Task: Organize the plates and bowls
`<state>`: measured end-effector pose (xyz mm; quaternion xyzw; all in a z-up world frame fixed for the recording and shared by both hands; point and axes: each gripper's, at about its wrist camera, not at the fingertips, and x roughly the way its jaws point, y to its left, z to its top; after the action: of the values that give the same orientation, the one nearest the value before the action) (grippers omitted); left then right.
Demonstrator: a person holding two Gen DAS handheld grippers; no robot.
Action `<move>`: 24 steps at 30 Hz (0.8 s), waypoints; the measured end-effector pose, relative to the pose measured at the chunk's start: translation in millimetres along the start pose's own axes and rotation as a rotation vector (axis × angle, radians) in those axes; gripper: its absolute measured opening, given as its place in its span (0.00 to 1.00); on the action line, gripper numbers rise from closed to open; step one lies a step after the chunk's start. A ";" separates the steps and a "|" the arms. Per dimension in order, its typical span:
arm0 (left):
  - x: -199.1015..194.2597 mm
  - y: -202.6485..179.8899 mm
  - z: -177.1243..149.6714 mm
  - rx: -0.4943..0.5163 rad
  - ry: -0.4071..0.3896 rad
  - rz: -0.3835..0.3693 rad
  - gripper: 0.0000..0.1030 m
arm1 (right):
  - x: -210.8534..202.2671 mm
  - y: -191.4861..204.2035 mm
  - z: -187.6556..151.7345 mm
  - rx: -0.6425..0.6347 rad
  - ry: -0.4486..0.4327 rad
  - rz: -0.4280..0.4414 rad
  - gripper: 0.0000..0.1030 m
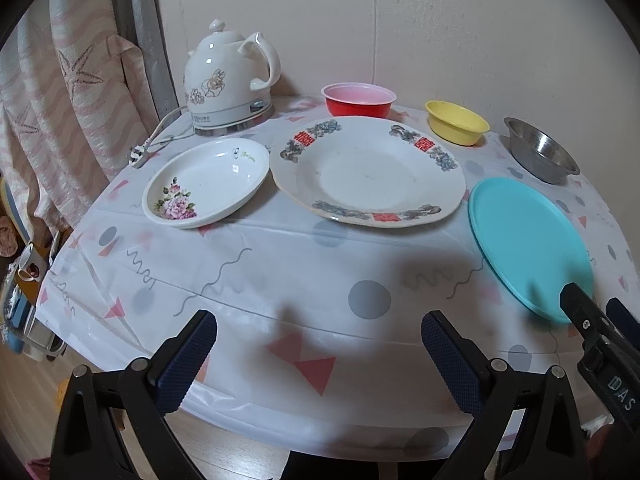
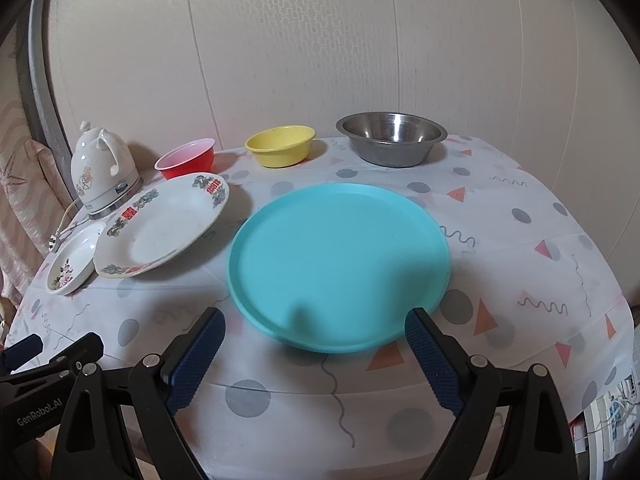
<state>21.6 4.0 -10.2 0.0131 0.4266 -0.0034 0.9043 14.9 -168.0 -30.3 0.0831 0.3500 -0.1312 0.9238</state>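
Both of my grippers hang at the near edge of the table: the left gripper [image 1: 318, 354] with fingers spread wide over bare tablecloth [image 1: 280, 264], the right gripper [image 2: 316, 350] equally spread and holding nothing, its tips just short of the teal plate's [image 2: 340, 256] near rim. Nothing is stacked yet, so I judge this the very first step (the reach for a plate). Beyond lie the large patterned plate [image 1: 368, 172] and, touching its left edge, the floral dish [image 1: 208, 182]. Farthest back stand the red bowl [image 1: 358, 100], yellow bowl [image 1: 456, 122] and steel bowl [image 2: 390, 142], well apart, beside a kettle [image 1: 230, 80]. Next, my right fingers must pinch the teal rim, which lies flat and gives little edge to catch.
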 end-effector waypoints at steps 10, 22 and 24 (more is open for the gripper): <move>0.8 -8.1 5.3 0.027 -0.001 -0.031 1.00 | 0.6 -2.8 4.8 0.001 -0.013 -0.024 0.90; 11.5 -43.0 27.3 0.042 0.039 -0.229 1.00 | 1.8 -58.3 32.1 0.015 -0.093 -0.046 0.90; 14.2 -51.7 32.8 0.034 0.043 -0.278 1.00 | 14.1 -72.7 40.3 0.018 -0.069 -0.070 0.90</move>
<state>55.0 -48.5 -1.4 -0.0307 0.4433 -0.1356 0.8855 28.3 -249.7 -14.3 0.0743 0.3193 -0.1694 0.9294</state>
